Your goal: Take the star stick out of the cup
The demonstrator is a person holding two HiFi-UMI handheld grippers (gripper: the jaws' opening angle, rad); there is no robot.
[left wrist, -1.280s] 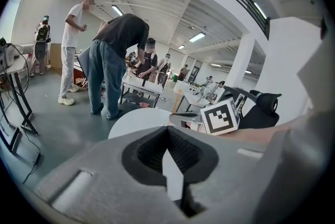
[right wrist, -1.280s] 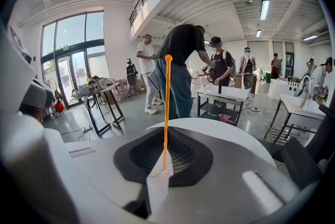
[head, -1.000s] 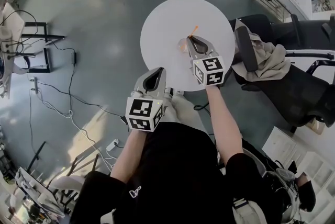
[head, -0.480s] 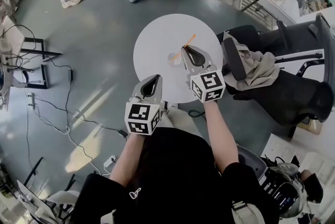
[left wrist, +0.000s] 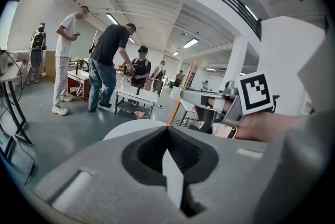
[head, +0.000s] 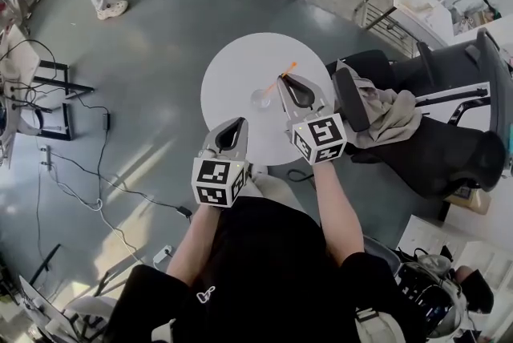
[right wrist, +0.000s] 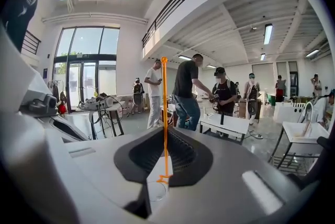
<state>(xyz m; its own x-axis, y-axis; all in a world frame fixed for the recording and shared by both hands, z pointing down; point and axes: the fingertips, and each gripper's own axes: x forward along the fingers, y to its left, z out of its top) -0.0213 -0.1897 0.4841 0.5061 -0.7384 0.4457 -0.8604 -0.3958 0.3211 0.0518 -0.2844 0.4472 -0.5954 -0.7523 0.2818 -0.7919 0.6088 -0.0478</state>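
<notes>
1. Now, in the head view, your right gripper (head: 280, 80) is pinched on the star stick (head: 288, 69), a thin orange rod slanting up and away past the jaw tips. The cup (head: 260, 98), small, round and clear, stands on the table (head: 232, 73) just left of those tips. Your left gripper (head: 236, 125) hangs over the table's near edge, short of the cup, closed with nothing in it.
2. Next, in the same view, the table is a plain white disc with a smooth matt top. Right of your right gripper, a black chair (head: 449, 149) draped with a crumpled beige cloth (head: 393, 105) crowds the table's rim. Left of your left gripper, grey floor (head: 136, 93) gives you open room.
3. Then, in the left gripper view, the grey jaws meet at the tips and the ribbed black pads hold nothing. The table's white edge (left wrist: 133, 127) curves just beyond them. To the right, your other gripper shows side-on, with the orange stick (left wrist: 187, 77) rising at a slant from it.
4. Lastly, in the right gripper view, the ribbed pads have just tightened on the stick (right wrist: 164, 102), which runs straight up out of the jaws. Its star-shaped lower end hangs below the pads, over the cup's clear rim (right wrist: 155, 192). You cannot tell from here whether the star has cleared that rim. People (right wrist: 186, 92) stand well beyond the tips, by white tables.
</notes>
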